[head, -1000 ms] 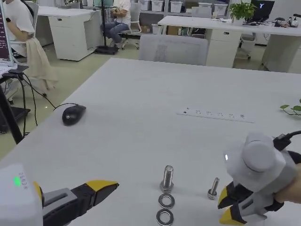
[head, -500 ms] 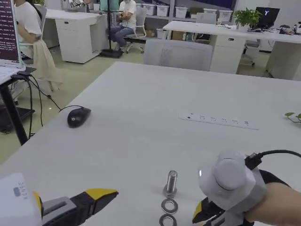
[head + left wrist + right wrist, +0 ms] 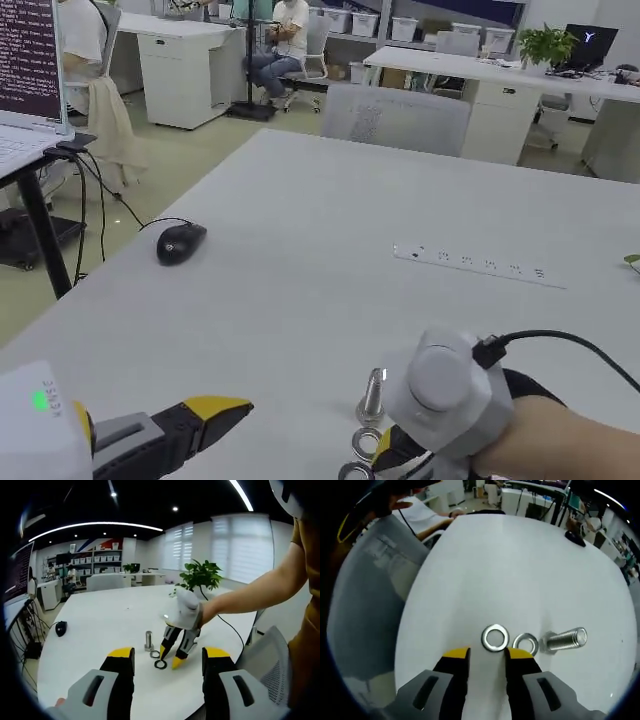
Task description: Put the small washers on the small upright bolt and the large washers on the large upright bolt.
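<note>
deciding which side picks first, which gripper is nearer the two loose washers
Right. The right gripper is right at the washers, jaws pointing down at them beside the large bolt; the left gripper sits well off to their left.

- White desk (image 3: pixel 300 230), broad and plain.
- Black mouse (image 3: pixel 181 242) near its left edge.
- White power strip (image 3: pixel 478 267) lies farther back.
- Upright bolt (image 3: pixel 372 395) at the front; washer (image 3: pixel 525 643) flat just beside it, second washer (image 3: pixel 495 637) next along.

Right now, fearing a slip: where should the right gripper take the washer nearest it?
Probably the rim of the nearer washer, one jaw in the hole, one outside, coming from above on the edge away from the other washer. It lies flat on the table, leaving no side to pinch.
</note>
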Action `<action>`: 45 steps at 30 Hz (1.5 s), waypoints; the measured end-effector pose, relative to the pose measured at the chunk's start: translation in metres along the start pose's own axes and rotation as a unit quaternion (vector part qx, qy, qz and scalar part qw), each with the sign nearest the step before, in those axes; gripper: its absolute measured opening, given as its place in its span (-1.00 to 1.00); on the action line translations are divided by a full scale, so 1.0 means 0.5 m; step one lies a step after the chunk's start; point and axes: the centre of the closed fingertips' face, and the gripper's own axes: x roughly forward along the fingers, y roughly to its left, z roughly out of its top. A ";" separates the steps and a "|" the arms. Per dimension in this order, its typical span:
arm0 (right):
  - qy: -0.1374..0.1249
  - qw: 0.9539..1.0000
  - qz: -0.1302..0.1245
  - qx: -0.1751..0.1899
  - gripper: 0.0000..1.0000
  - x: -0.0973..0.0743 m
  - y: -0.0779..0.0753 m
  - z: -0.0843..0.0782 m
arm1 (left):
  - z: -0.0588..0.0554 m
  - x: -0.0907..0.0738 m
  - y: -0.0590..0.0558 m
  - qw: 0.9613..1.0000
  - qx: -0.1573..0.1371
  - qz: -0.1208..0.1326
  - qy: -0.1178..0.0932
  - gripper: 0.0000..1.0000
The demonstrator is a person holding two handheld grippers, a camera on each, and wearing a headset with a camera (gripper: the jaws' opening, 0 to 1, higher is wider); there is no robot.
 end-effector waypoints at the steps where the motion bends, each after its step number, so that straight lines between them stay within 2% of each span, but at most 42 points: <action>1: 0.000 1.000 0.002 -0.004 -0.37 0.003 0.002 0.005 | 0.001 -0.001 0.002 1.000 0.000 0.001 -0.002 0.06; 8: -0.009 1.000 0.010 -0.026 -0.34 0.025 0.010 0.054 | -0.002 -0.008 0.019 1.000 0.001 0.010 0.000 0.06; 9: -0.003 0.999 0.004 -0.034 -0.37 0.025 0.006 0.052 | -0.004 -0.010 0.023 1.000 0.001 0.011 0.000 0.06; 13: 0.008 0.998 0.015 -0.055 -0.38 0.021 0.007 0.044 | -0.009 -0.015 0.036 1.000 0.000 0.017 0.002 0.06; 17: 0.021 0.998 0.017 -0.060 -0.38 0.018 0.006 0.038 | -0.002 -0.018 0.044 1.000 -0.002 0.021 -0.006 0.06; 21: 0.028 0.997 0.018 -0.064 -0.39 0.018 0.008 0.038 | -0.002 -0.014 0.043 1.000 -0.001 0.020 -0.006 0.06; 24: 0.030 0.997 0.017 -0.069 -0.51 0.021 0.007 0.039 | -0.003 -0.012 0.040 1.000 0.000 0.017 -0.005 0.06; 30: 0.024 0.998 0.005 -0.052 -0.56 0.019 0.005 0.038 | -0.004 -0.012 0.037 1.000 -0.001 0.015 -0.003 0.06; 36: 0.018 0.999 0.013 -0.033 -0.57 0.010 0.018 0.027 | -0.004 -0.013 0.041 1.000 -0.001 0.019 -0.002 0.06; 41: 0.025 0.999 0.005 -0.025 -0.57 -0.007 0.017 0.012 | -0.005 -0.006 0.034 1.000 0.003 0.012 0.000 0.06; 45: 0.017 1.000 -0.001 -0.020 -0.57 -0.029 0.014 0.012 | 0.000 -0.002 0.028 1.000 0.007 0.008 -0.001 0.06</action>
